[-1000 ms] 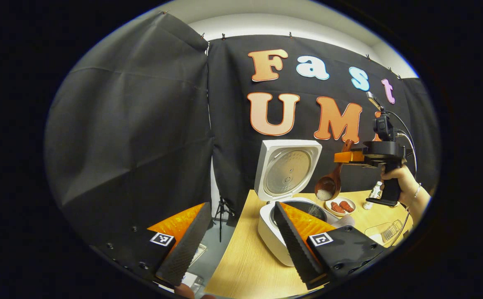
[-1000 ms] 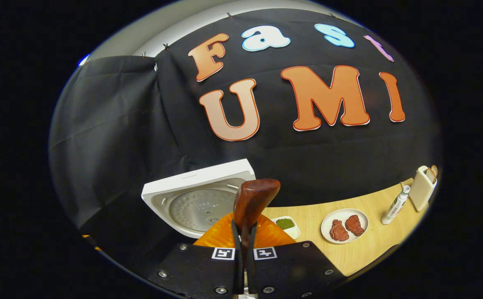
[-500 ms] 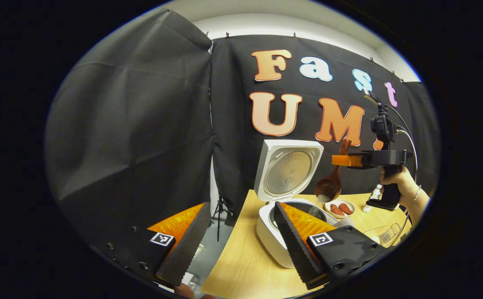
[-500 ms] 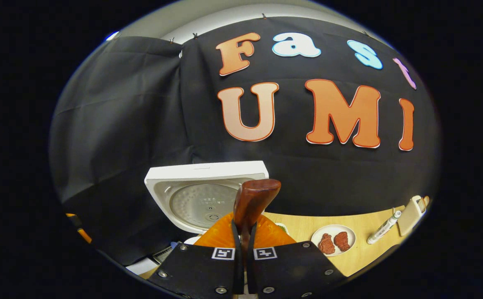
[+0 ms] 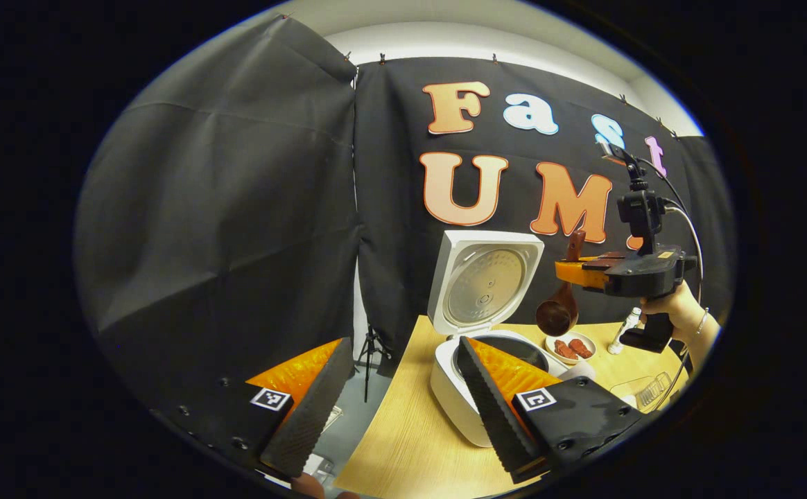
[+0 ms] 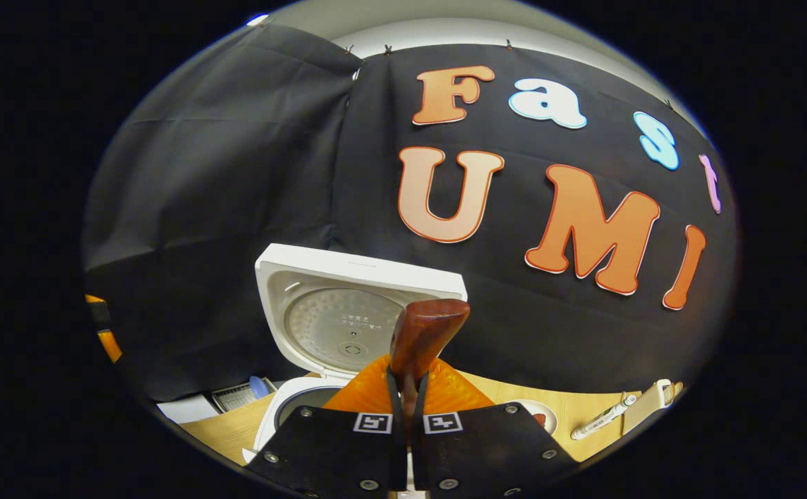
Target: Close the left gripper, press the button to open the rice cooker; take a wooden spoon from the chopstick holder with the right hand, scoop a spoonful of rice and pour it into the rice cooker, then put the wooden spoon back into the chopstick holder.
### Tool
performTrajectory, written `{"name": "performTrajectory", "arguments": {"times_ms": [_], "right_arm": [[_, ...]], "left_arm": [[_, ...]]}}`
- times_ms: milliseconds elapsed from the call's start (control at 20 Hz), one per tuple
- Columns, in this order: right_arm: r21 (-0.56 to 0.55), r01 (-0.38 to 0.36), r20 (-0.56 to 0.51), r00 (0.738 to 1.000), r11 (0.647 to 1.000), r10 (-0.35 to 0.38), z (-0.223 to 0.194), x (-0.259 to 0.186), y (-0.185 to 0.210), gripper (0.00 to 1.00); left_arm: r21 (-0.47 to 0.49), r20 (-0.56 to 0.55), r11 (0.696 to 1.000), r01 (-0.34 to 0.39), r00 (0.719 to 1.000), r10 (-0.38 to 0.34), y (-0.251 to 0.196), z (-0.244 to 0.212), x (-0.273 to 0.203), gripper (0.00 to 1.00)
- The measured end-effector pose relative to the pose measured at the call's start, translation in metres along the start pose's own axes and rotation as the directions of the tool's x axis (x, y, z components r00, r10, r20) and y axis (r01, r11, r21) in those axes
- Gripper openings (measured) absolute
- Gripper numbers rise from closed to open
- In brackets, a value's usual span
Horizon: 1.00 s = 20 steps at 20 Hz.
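The right claw (image 6: pixel 408 388) is gripping the wooden spoon (image 5: pixel 560 305) by its handle, both fingers pressing on it, and is holding its bowl just above the rice cooker (image 5: pixel 455 388). The rice cooker is standing on the counter (image 5: pixel 403 443) with its lid up. The left claw (image 5: pixel 396 395) is hanging open just in front of the rice cooker.

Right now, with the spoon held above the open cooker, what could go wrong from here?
1. The right gripper pinches the wooden spoon high on its handle, bowl hanging low; a swing toward the chopstick holder could twist it in the grip.
2. The rice cooker lid stands upright close beside the spoon; a sideways move might knock it.
3. The plate of meat and bottle sit along the return path.
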State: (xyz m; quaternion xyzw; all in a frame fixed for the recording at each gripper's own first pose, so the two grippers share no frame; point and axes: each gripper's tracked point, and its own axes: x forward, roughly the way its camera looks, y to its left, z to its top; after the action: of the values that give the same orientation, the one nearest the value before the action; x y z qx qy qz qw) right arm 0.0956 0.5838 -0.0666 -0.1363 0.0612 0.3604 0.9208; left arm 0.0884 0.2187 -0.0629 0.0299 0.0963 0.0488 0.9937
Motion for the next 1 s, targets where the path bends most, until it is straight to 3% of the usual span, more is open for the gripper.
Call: {"name": "performTrajectory", "arguments": {"times_ms": [250, 450, 550, 700, 850, 1000], "right_arm": [[0.024, -0.022, -0.006, 1.000, 0.999, 0.022, -0.004, -0.002, 0.001, 0.02], [0.195, -0.041, -0.006, 0.999, 0.980, 0.043, -0.009, -0.008, -0.002, 0.02], [0.332, -0.045, -0.022, 0.998, 0.942, 0.055, -0.015, -0.014, -0.007, 0.02], [0.529, -0.029, -0.037, 0.998, 0.848, 0.057, -0.025, -0.030, -0.026, 0.02], [0.650, -0.030, -0.017, 0.998, 0.759, 0.054, -0.027, -0.053, -0.049, 0.02], [0.713, 0.002, -0.008, 1.000, 0.701, 0.005, -0.032, -0.078, -0.087, 0.02]], "left_arm": [[-0.009, 0.000, 1.000, 0.000, 1.000, 0.000, 0.001, -0.001, -0.003, 1.00], [-0.061, 0.016, 0.998, 0.027, 1.000, -0.026, -0.004, 0.007, -0.010, 1.00], [-0.060, 0.029, 0.998, 0.024, 0.999, -0.023, -0.003, 0.015, -0.011, 1.00], [-0.041, 0.047, 0.999, 0.029, 0.999, -0.027, -0.004, 0.024, -0.016, 1.00], [-0.028, 0.052, 0.999, 0.046, 0.998, -0.044, -0.012, 0.026, -0.018, 1.00], [-0.024, 0.038, 0.997, 0.073, 0.997, -0.072, -0.026, 0.022, -0.016, 1.00]]}}
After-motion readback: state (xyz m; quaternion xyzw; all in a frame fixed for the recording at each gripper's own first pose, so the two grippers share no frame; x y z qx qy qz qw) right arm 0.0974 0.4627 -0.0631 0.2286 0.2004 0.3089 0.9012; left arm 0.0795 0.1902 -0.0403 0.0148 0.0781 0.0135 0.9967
